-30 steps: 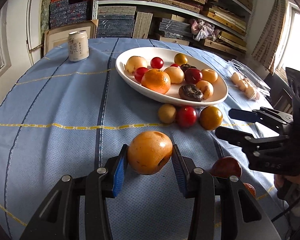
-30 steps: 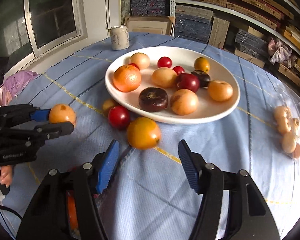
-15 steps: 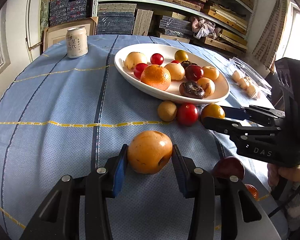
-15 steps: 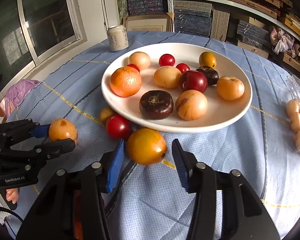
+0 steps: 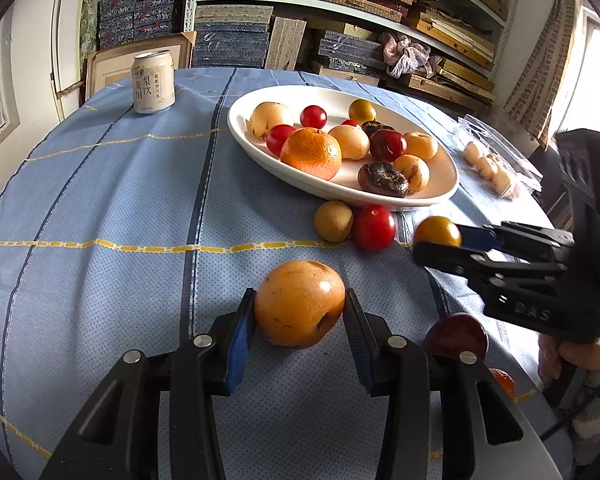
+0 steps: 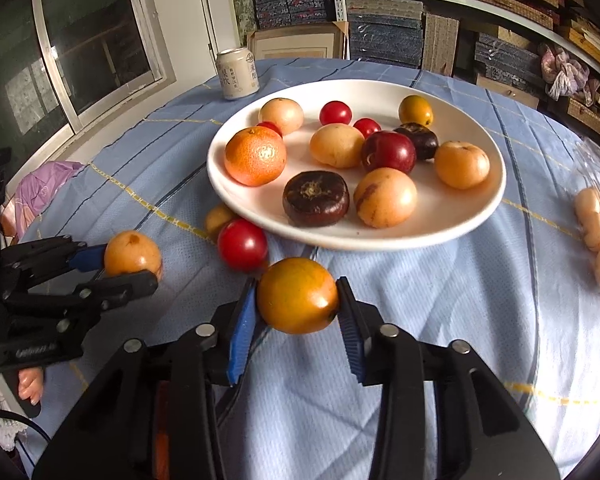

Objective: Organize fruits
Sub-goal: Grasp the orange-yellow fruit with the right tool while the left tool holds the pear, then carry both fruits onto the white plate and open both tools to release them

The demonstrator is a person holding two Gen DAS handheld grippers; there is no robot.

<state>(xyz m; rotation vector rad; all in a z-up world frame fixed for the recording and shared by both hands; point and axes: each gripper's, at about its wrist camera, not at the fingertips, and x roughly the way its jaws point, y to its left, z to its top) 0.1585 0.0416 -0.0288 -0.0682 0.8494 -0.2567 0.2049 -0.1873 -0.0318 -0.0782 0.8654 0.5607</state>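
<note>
My left gripper (image 5: pixel 300 312) is shut on a pale orange fruit (image 5: pixel 296 300) just above the blue cloth, and the right wrist view shows this left gripper (image 6: pixel 128 268) at far left. The jaws of my right gripper (image 6: pixel 298 300) are closing, and both blue pads touch a yellow-orange fruit (image 6: pixel 296 292) just in front of the white plate (image 6: pixel 379 242). The plate holds several fruits, among them a mandarin (image 6: pixel 256 156) and a dark plum (image 6: pixel 315 198). A red tomato (image 6: pixel 242 244) and a tan fruit (image 5: pixel 333 221) lie beside the plate's near rim.
A drink can (image 5: pixel 152 81) stands at the table's far left. A clear bag of pale fruits (image 5: pixel 487 168) lies to the right of the plate. A dark red plum (image 5: pixel 455 334) and a small orange fruit (image 5: pixel 501 382) lie by my left gripper's right side. Shelves of stacked boxes line the back.
My right gripper moved forward around the yellow-orange fruit and its jaws narrowed from wide apart until the pads met it. The left gripper kept still, holding its fruit.
</note>
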